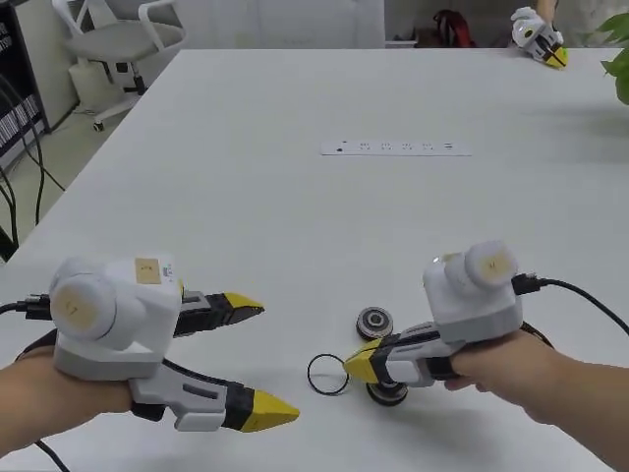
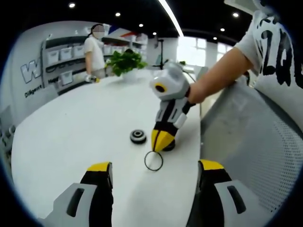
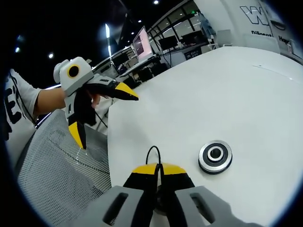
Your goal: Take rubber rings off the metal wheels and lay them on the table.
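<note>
A thin black rubber ring (image 1: 327, 375) lies flat on the white table (image 1: 295, 197), one edge pinched in the yellow tips of my right gripper (image 1: 352, 366), which is shut on it. Under that gripper sits a metal wheel (image 1: 387, 393), partly hidden. A second wheel (image 1: 373, 322) with a dark rim stands free just beyond it. My left gripper (image 1: 273, 361) hovers open to the left, a short gap from the ring. In the right gripper view the ring (image 3: 152, 153) loops out from the shut jaws, with the free wheel (image 3: 215, 157) to the right. The left gripper view has the ring (image 2: 153, 161) ahead of its spread jaws.
A flat white power strip (image 1: 395, 148) lies mid-table. At the far right corner another person holds a gripper (image 1: 539, 39) beside a green plant (image 1: 619, 69). An office chair (image 1: 118, 39) stands past the left table edge. The near table edge is close to both hands.
</note>
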{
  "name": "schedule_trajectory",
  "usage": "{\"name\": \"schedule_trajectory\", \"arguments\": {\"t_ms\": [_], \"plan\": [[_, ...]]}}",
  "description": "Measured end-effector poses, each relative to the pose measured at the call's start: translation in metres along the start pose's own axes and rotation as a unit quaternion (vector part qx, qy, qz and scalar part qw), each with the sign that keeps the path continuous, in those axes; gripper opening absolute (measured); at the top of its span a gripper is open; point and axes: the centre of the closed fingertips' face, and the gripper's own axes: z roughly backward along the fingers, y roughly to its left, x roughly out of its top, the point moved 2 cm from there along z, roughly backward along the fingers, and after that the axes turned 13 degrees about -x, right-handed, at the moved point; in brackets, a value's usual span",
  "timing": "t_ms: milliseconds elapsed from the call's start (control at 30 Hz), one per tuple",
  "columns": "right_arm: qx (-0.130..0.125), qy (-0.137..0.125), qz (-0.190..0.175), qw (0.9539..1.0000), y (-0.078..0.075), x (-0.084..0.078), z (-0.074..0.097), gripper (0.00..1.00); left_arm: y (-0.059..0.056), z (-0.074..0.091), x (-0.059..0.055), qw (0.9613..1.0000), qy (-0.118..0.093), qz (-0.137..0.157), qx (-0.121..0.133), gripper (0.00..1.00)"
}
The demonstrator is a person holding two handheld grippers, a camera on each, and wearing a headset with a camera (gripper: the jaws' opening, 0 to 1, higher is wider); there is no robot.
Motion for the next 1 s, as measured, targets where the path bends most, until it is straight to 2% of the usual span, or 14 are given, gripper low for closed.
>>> {"name": "schedule_trajectory", "arguments": {"t_ms": [100, 367, 767, 1000], "plan": [[-0.007, -0.004, 0.006, 0.9999, -0.002, 0.001, -0.001, 0.07, 0.0, 0.0, -0.001, 1.0, 0.001, 0.001, 0.001, 0.74], [-0.006, -0.019, 0.01, 0.9998, -0.004, 0.008, 0.005, 0.15, 0.0, -0.001, 0.0, 1.0, 0.005, -0.001, -0.004, 0.74], [0.0, -0.05, 0.01, 0.9987, -0.005, 0.02, 0.027, 0.19, 0.002, -0.008, 0.009, 0.9998, 0.01, -0.008, -0.013, 0.71], [-0.003, -0.062, 0.011, 0.998, -0.009, 0.019, 0.045, 0.2, 0.002, -0.018, 0.016, 0.9995, 0.014, -0.014, -0.024, 0.68]]}}
